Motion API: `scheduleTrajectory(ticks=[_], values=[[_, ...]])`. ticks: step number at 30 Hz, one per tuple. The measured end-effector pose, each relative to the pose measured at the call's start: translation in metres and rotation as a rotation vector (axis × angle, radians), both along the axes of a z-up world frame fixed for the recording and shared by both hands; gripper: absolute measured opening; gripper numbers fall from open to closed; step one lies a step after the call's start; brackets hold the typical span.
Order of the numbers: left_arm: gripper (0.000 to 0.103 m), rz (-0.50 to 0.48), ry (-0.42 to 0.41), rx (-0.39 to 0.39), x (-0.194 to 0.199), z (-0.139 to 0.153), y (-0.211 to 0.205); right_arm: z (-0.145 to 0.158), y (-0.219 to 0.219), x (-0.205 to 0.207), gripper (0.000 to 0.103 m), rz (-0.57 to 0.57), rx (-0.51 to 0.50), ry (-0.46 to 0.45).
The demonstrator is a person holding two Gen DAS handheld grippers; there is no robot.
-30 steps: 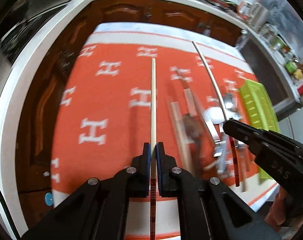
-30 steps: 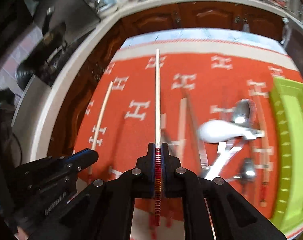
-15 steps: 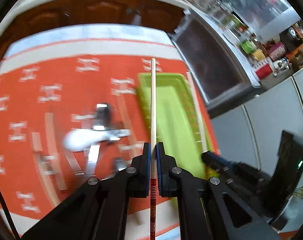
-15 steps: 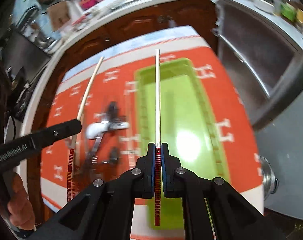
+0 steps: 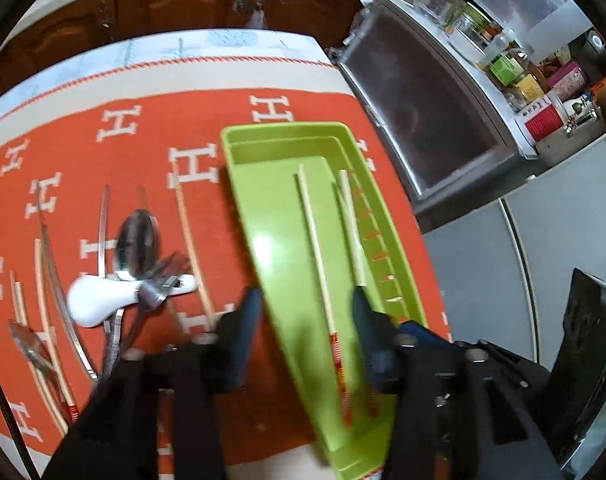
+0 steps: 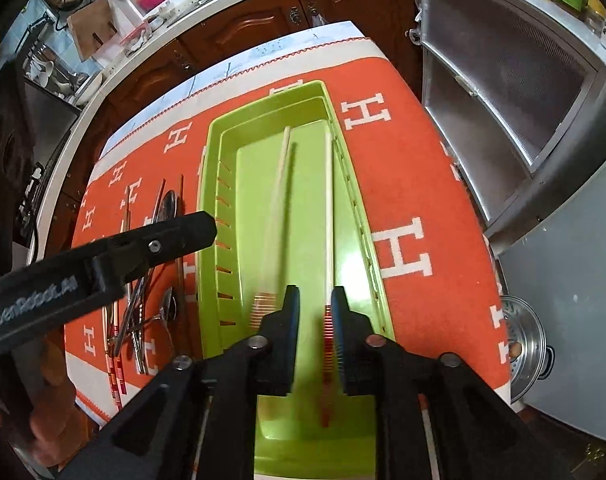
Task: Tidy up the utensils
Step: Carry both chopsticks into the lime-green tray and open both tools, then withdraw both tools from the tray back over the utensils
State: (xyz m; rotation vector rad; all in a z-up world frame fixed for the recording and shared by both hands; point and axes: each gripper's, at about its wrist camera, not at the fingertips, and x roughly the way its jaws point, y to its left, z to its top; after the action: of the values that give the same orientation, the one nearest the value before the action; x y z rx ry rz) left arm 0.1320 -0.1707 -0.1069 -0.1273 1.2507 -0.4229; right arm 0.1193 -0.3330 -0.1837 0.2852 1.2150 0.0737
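Left wrist view: my left gripper (image 5: 303,320) spread, jaws just opening, nothing pinched. Two chopsticks (image 5: 317,252) lie in green tray (image 5: 239,184), frame centre. Risk: fingers low over tray, could nudge it on retreat.

Right wrist view: right gripper (image 6: 315,312) spread, just opening; chopstick (image 6: 329,216) loose between the fingers. Risk: snagging stick. Utensil pile (image 6: 143,304) lower left, uncountable.

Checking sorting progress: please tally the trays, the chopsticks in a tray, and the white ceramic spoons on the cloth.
Green tray: 1
Chopsticks in the tray: 2 (left chopstick, right chopstick)
White ceramic spoon: 1
Total: 4
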Motion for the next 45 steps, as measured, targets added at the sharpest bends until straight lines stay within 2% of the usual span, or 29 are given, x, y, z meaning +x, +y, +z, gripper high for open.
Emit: scheduleTrajectory(ticks=[6, 12, 14, 19, 21, 25, 29, 34, 40, 42, 45], values=[[0.058, -0.016, -0.052, 0.03, -0.007, 0.019, 0.027, 0.018, 0.012, -0.009, 0.017, 0.022, 0.016, -0.027], [0.058, -0.042, -0.151, 0.145, -0.027, 0.052, 0.062, 0.053, 0.038, -0.025, 0.017, 0.076, 0.032, -0.082], [0.058, -0.041, -0.168, 0.157, -0.031, 0.062, 0.075, 0.065, 0.051, -0.029, 0.017, 0.1, 0.04, -0.104], [0.058, 0.001, -0.234, 0.182, -0.044, 0.091, 0.118, 0.094, 0.086, -0.037, 0.017, 0.163, 0.042, -0.161], [0.06, 0.023, -0.251, 0.189, -0.048, 0.099, 0.134, 0.104, 0.101, -0.04, 0.021, 0.188, 0.051, -0.176], [0.061, 0.076, -0.265, 0.19, -0.055, 0.104, 0.166, 0.117, 0.126, -0.044, 0.022, 0.23, 0.076, -0.205], [0.061, 0.118, -0.262, 0.193, -0.059, 0.095, 0.19, 0.119, 0.147, -0.043, 0.022, 0.26, 0.103, -0.202], [0.059, 0.158, -0.211, 0.204, -0.056, 0.066, 0.216, 0.108, 0.167, -0.036, 0.022, 0.293, 0.11, -0.188], [0.042, 0.167, -0.116, 0.194, -0.052, 0.014, 0.233, 0.083, 0.191, -0.022, 0.022, 0.313, 0.106, -0.156], [0.031, 0.159, -0.083, 0.194, -0.051, -0.005, 0.235, 0.072, 0.198, -0.016, 0.022, 0.319, 0.1, -0.143], [0.021, 0.163, -0.05, 0.192, -0.051, -0.028, 0.236, 0.056, 0.209, -0.012, 0.022, 0.331, 0.079, -0.134]])
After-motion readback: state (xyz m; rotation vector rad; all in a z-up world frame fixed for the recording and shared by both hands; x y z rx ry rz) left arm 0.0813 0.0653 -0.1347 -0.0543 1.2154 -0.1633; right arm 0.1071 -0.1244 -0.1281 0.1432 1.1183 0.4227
